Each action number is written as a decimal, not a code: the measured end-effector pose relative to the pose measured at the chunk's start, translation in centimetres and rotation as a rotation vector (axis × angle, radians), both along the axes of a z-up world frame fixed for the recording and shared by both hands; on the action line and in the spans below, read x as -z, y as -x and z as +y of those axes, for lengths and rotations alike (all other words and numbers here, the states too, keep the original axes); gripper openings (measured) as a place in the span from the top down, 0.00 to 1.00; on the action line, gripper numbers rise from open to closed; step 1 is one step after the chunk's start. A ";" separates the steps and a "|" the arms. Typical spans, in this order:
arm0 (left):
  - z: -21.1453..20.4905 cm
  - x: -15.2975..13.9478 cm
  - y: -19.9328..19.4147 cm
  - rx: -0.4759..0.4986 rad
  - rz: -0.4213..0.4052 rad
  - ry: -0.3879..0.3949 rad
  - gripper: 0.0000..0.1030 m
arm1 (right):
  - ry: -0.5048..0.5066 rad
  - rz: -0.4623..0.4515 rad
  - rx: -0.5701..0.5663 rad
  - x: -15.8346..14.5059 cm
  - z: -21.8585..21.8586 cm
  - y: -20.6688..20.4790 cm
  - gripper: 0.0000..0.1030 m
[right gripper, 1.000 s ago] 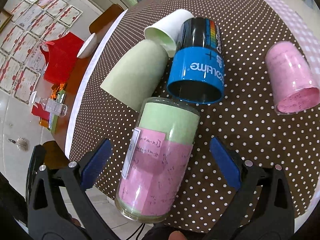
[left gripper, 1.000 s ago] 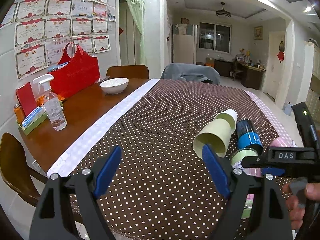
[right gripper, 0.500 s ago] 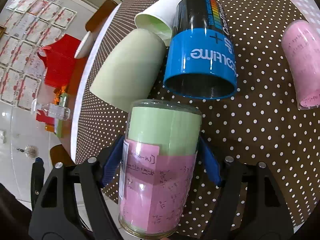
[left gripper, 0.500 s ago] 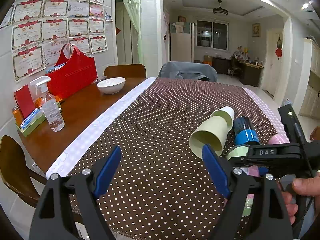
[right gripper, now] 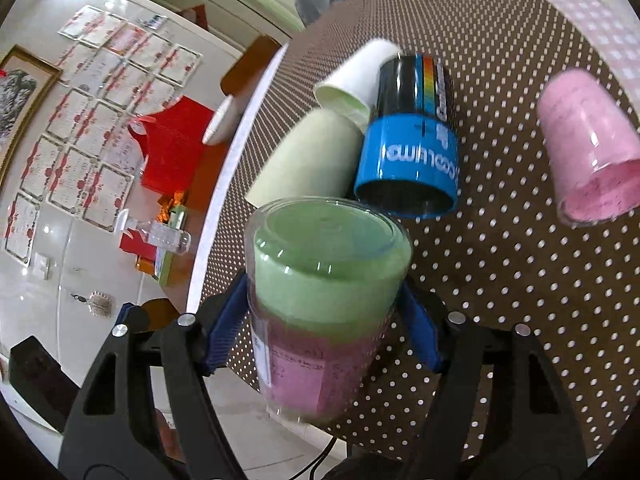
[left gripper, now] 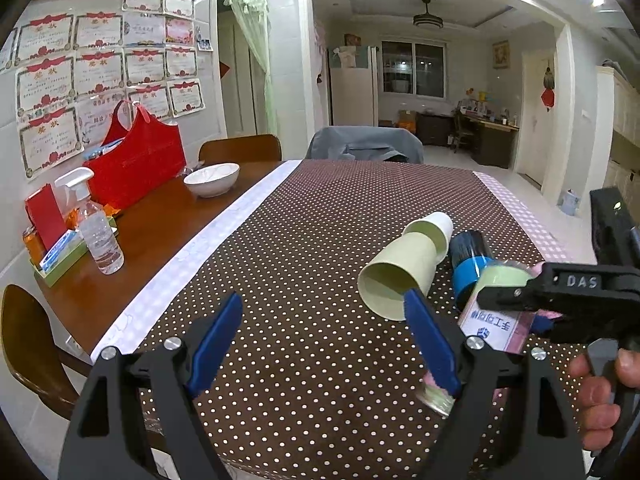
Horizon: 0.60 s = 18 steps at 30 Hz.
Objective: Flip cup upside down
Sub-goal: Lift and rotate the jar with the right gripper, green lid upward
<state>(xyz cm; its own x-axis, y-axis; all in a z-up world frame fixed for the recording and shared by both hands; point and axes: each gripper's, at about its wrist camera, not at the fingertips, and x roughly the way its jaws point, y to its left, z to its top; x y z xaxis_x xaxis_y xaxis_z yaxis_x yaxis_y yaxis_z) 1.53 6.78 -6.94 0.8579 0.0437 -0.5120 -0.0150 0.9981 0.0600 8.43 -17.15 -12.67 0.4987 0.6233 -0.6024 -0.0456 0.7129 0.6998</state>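
Observation:
A clear plastic cup (right gripper: 320, 304) lined with green and pink paper is clamped between the blue pads of my right gripper (right gripper: 322, 320), lifted off the dotted tablecloth and tilting its base upward. In the left wrist view the same cup (left gripper: 496, 312) hangs in the right gripper (left gripper: 516, 300), its mouth low toward the table edge. My left gripper (left gripper: 324, 336) stands open above the cloth, with nothing between its fingers. Several other cups lie on their sides: a pale green one (right gripper: 308, 160), a white one (right gripper: 352, 80), a black and blue one (right gripper: 412, 148) and a pink one (right gripper: 588, 152).
A brown dotted tablecloth (left gripper: 320, 220) covers the table. On the bare wood at left stand a white bowl (left gripper: 212, 178), a spray bottle (left gripper: 96, 232), a red bag (left gripper: 140, 164) and a small tray of items (left gripper: 60, 252). Chairs stand around the table. A hand (left gripper: 600, 396) holds the right gripper.
My right gripper went from open around the lying clear cup to shut on it, then lifted and tilted it up off the cloth. The left gripper stayed open and nearly still.

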 end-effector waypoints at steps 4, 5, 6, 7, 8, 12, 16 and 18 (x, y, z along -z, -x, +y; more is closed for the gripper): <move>-0.4 -0.4 0.3 0.003 -0.008 -0.007 0.21 | 0.055 -0.105 0.027 -2.3 -0.4 1.0 0.32; -0.5 -0.5 0.3 0.003 -0.009 -0.007 0.21 | 0.070 -0.126 0.033 -2.7 -0.3 1.1 0.32; -0.5 -0.5 0.3 0.003 -0.011 -0.006 0.21 | 0.100 -0.162 0.043 -3.5 -0.4 1.5 0.32; -0.6 -0.7 0.4 0.004 -0.014 -0.005 0.21 | 0.123 -0.184 0.050 -3.8 -0.4 1.7 0.32; -0.5 -0.8 0.4 0.003 -0.015 -0.005 0.21 | 0.160 -0.213 0.060 -4.4 -0.4 1.9 0.32; -0.4 -1.0 0.5 0.000 -0.022 -0.005 0.21 | 0.295 -0.299 0.094 -5.8 -0.2 2.4 0.32; -0.2 -1.3 0.6 -0.005 -0.027 0.002 0.21 | 0.405 -0.354 0.107 -6.3 0.2 2.8 0.32; -0.2 -1.4 0.6 -0.007 -0.029 0.002 0.21 | 0.443 -0.369 0.103 -6.4 0.5 2.9 0.32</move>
<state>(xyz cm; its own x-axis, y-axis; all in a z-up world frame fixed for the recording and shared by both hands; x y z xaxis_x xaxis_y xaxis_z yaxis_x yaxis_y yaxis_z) 0.93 6.62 -5.52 0.8721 0.0493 -0.4869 -0.0242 0.9980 0.0578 5.55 -16.64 -6.32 0.7695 0.2890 -0.5695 -0.1449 0.9475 0.2850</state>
